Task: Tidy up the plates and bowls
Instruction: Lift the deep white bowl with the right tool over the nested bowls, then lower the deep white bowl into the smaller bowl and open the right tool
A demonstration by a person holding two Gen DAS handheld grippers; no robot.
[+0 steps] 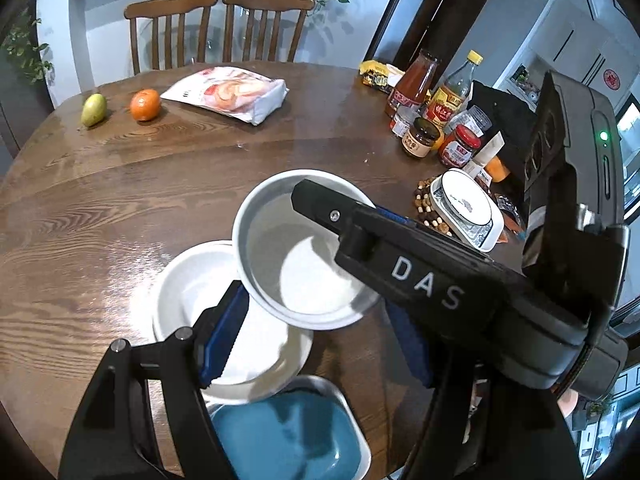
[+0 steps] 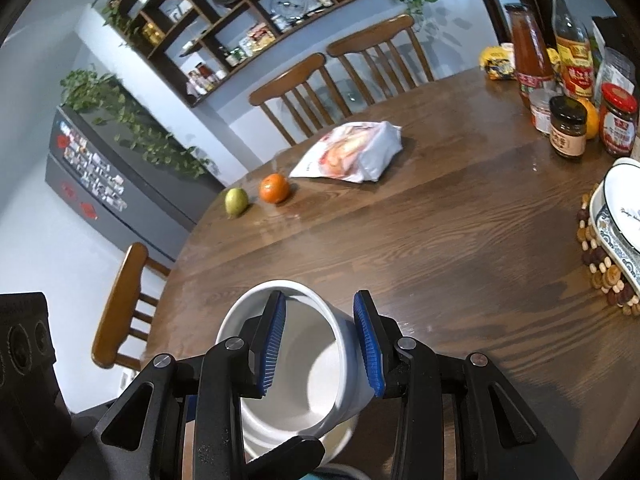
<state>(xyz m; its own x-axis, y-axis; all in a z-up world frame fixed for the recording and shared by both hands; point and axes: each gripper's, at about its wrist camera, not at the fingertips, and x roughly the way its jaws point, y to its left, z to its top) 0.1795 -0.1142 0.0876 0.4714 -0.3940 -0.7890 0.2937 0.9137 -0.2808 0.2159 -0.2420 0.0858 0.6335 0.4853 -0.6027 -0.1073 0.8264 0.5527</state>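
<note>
My right gripper (image 2: 320,296) is shut on the wall of a white bowl (image 2: 304,360), one blue pad inside and one outside. The bowl (image 1: 280,248) hangs tilted above the wooden table (image 1: 120,200), and the right gripper (image 1: 320,204) reaches in from the right. Under the bowl a shallow white plate (image 1: 188,292) rests partly on a blue rectangular dish (image 1: 288,432). My left gripper (image 1: 316,320) hovers open over that stack. Its left pad lies above the plate and its right pad stands clear of both dishes. The bowl hides its right fingertip.
Patterned plates (image 1: 468,208) sit on a beaded trivet at the right, behind them several sauce jars and bottles (image 1: 436,120). A white food bag (image 1: 232,94), an orange (image 1: 145,105) and a green pear (image 1: 94,109) lie at the far side. Two chairs (image 1: 216,28) stand beyond.
</note>
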